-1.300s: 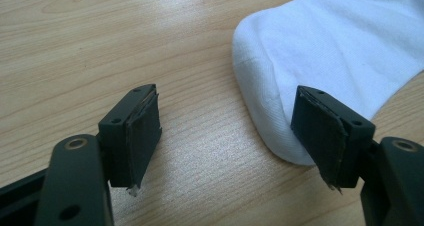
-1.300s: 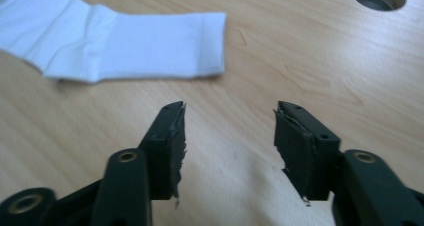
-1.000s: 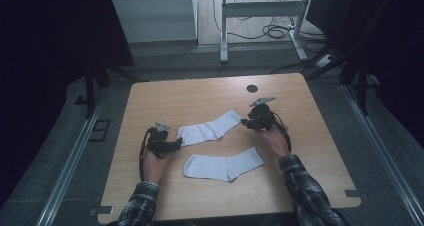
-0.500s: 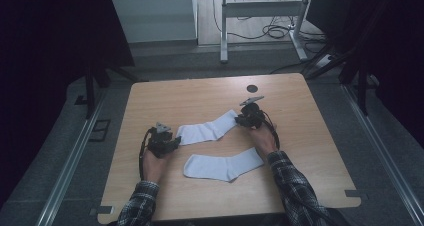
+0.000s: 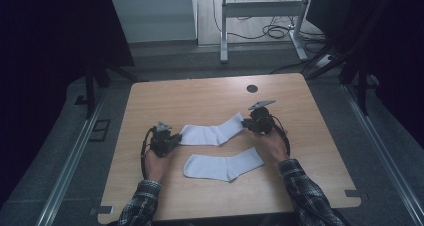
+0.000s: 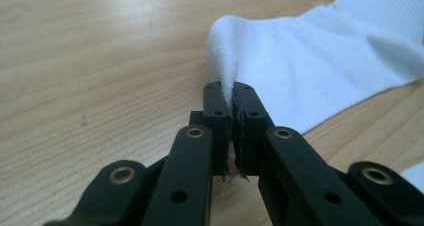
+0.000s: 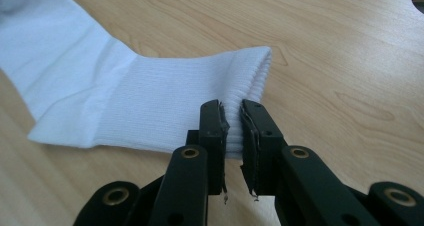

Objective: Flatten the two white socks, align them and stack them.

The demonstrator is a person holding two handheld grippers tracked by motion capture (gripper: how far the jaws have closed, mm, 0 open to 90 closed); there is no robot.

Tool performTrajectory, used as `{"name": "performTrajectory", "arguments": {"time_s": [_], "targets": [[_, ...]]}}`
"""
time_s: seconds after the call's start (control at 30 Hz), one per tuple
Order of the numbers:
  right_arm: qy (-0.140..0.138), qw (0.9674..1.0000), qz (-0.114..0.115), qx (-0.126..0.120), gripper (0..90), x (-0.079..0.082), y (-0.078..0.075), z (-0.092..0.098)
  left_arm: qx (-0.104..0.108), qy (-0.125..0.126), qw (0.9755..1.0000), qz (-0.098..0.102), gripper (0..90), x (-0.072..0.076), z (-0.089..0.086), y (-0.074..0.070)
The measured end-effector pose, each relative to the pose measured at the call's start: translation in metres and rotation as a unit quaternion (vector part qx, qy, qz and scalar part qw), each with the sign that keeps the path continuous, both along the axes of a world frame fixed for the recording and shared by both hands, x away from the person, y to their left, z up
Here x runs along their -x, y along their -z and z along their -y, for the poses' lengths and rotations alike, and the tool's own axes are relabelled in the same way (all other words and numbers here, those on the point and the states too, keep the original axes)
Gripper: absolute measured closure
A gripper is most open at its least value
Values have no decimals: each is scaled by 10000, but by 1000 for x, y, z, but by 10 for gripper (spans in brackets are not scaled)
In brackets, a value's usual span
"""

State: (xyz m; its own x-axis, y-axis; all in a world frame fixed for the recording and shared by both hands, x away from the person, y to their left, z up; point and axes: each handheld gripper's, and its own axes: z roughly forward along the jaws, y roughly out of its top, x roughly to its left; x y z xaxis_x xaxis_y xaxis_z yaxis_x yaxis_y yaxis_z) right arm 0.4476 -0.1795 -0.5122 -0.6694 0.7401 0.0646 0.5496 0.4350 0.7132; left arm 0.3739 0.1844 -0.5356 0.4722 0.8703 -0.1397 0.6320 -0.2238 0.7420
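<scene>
No text, label, brand, number or sign can be read in any of the views. The two white socks are plain, the wooden counter carries only its grain, and the black jaws bear no legible marking.
</scene>
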Motion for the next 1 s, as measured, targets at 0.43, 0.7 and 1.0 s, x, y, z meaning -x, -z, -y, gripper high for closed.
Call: {"name": "performTrajectory", "arguments": {"time_s": [0.43, 0.7, 1.0], "targets": [[-36, 9997, 179, -147, 793, 29, -19, 23, 231, 259, 9992, 220, 858, 13, 5, -24], [-56, 9993, 262, -244, 793, 49, -30, 33, 295, 412, 9982, 309, 858, 25, 9, -33], [-142, 9990, 260, -332, 793, 76, -37, 44, 340, 587, 9971, 336, 858, 46, 13, -40]]}}
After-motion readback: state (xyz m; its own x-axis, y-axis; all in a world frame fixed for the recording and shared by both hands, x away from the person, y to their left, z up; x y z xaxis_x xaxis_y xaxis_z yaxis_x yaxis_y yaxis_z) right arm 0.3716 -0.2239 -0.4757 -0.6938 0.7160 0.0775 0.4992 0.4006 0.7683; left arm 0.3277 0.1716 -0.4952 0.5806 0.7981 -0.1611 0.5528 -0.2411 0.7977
